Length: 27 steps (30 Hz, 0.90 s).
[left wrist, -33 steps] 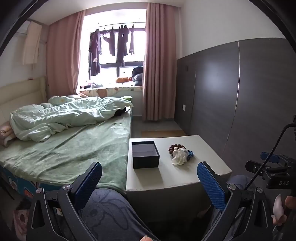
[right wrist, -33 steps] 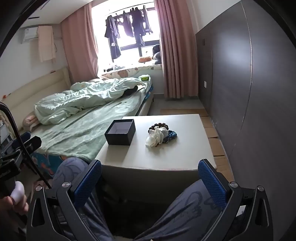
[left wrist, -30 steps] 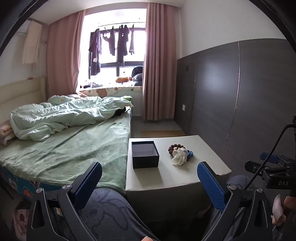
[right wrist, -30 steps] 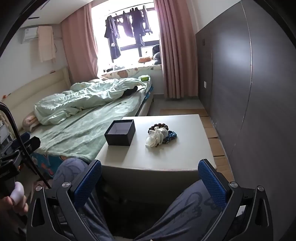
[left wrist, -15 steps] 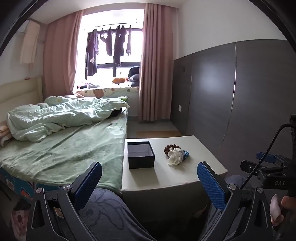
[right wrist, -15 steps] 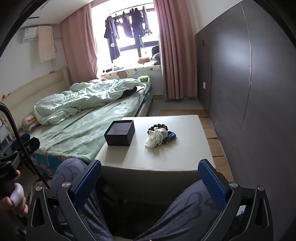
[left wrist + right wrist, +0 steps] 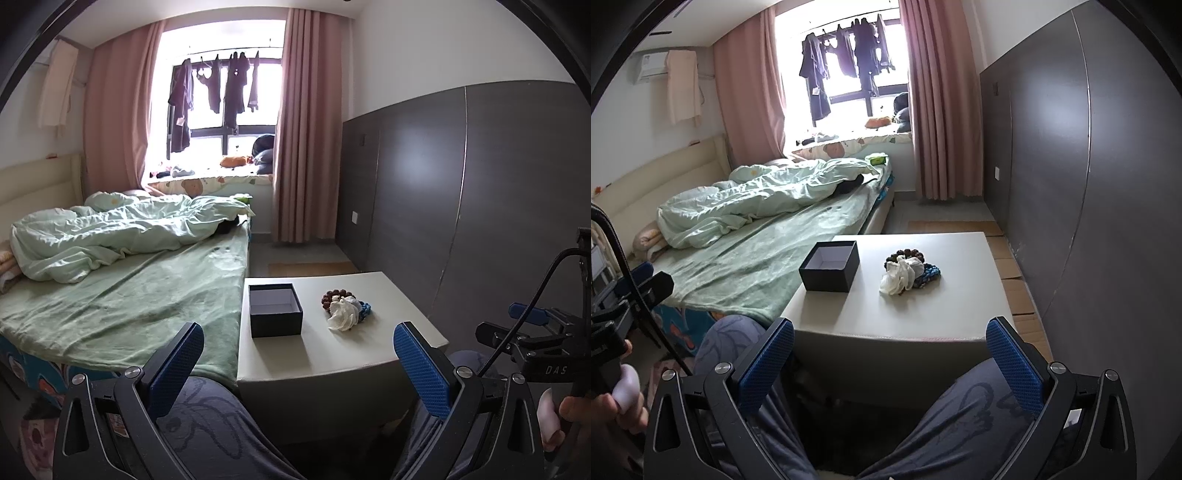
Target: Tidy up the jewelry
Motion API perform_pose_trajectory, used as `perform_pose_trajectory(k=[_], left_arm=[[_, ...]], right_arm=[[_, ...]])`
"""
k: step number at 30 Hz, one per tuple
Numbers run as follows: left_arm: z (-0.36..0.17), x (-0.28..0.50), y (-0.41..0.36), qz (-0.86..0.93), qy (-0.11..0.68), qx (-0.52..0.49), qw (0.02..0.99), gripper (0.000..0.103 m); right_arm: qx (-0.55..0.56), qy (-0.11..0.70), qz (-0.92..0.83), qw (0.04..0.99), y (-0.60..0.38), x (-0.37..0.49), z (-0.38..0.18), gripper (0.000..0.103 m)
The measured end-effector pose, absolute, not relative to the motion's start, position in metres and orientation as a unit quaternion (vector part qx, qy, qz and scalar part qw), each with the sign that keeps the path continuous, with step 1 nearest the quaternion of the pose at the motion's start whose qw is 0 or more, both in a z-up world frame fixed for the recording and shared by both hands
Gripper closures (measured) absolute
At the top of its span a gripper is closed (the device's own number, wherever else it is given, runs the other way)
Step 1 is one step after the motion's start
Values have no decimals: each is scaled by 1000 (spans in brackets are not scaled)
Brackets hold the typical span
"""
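Left wrist view: left gripper (image 7: 298, 354) spread wide, nothing between its blue pads, held low over the person's knee and short of the table (image 7: 343, 354). On the table stands a dark box (image 7: 275, 311), lid off, inside bare. Just to its right, apart from it, lies the jewelry pile (image 7: 345, 309): brown bead bracelet at the back, a white crumpled piece in front, a blue bit at the right side. The other tool shows at the right edge of the picture, a hand on its handle.

Step judged: the very start; nothing picked, nothing in the box. The next move likely calls for one gripper to go forward over the near table edge and close on a single piece of the pile.

Right wrist view: right gripper (image 7: 890, 363) likewise fully parted and empty, above the person's lap. Box sits near the table's left edge, beside the bed (image 7: 768, 258). Pile is near the middle, with bare tabletop in front and to its right.

Room: approach from the near side is open. The pieces touch or overlap, so a grasp could drag a neighbour along
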State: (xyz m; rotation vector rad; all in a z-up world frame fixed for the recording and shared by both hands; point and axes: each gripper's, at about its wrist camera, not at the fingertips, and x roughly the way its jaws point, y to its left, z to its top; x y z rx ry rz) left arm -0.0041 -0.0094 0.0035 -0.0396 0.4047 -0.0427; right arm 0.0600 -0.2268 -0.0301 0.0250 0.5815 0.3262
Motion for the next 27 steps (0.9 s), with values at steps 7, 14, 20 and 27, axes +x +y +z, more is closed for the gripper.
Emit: perform_pose_trajectory(k=[7, 14, 20, 27], left_arm=[[4, -6, -8, -22, 199, -23, 980, 0], [3, -6, -9, -25, 199, -24, 979, 0], [3, -6, -9, -26, 200, -25, 979, 0], [3, -4, -12, -27, 202, -24, 979, 0]], right_arm=[[1, 283, 154, 947, -231, 62, -25, 0], [2, 284, 146, 948, -233, 61, -28, 0], [0, 281, 144, 949, -228, 59, -27, 0], [-1, 279, 142, 950, -228, 56, -25, 0]])
